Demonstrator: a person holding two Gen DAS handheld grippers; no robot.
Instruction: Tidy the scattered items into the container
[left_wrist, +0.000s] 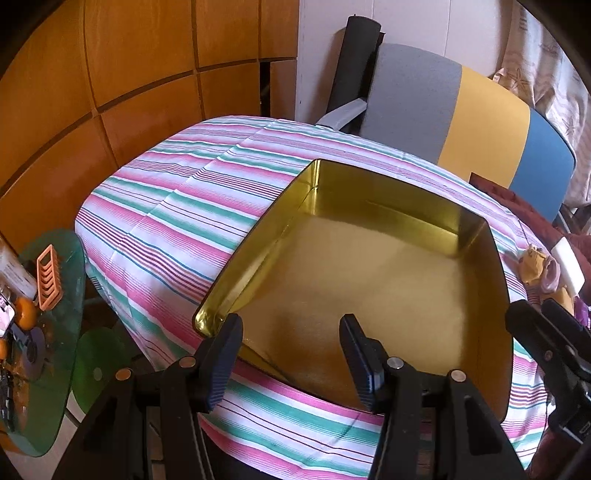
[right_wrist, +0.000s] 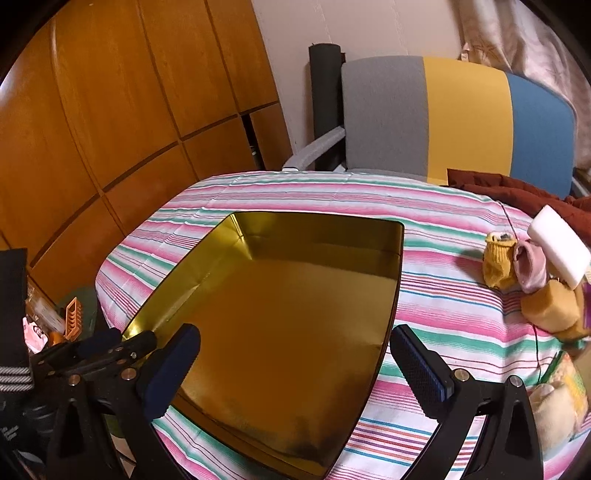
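Note:
A gold metal tin (left_wrist: 258, 254) (right_wrist: 192, 277) lies open and empty on the striped tablecloth (left_wrist: 177, 206) (right_wrist: 443, 306). To its right lie a yellow sock (right_wrist: 498, 262) (left_wrist: 532, 266), a pink sock (right_wrist: 532, 266), a white sponge block (right_wrist: 557, 247) (left_wrist: 567, 264) and a yellow sponge (right_wrist: 554, 306). My left gripper (left_wrist: 291, 332) is open and empty over the tin's near left corner. My right gripper (right_wrist: 295, 347) is open and empty over the tin's near edge.
A grey, yellow and blue chair (right_wrist: 443, 114) stands behind the table with a dark red cloth (right_wrist: 517, 192) on it. A green glass side table (left_wrist: 55, 295) with clutter stands at the left. Wooden panels (right_wrist: 110, 110) line the back left. More soft items (right_wrist: 561, 398) lie at the right edge.

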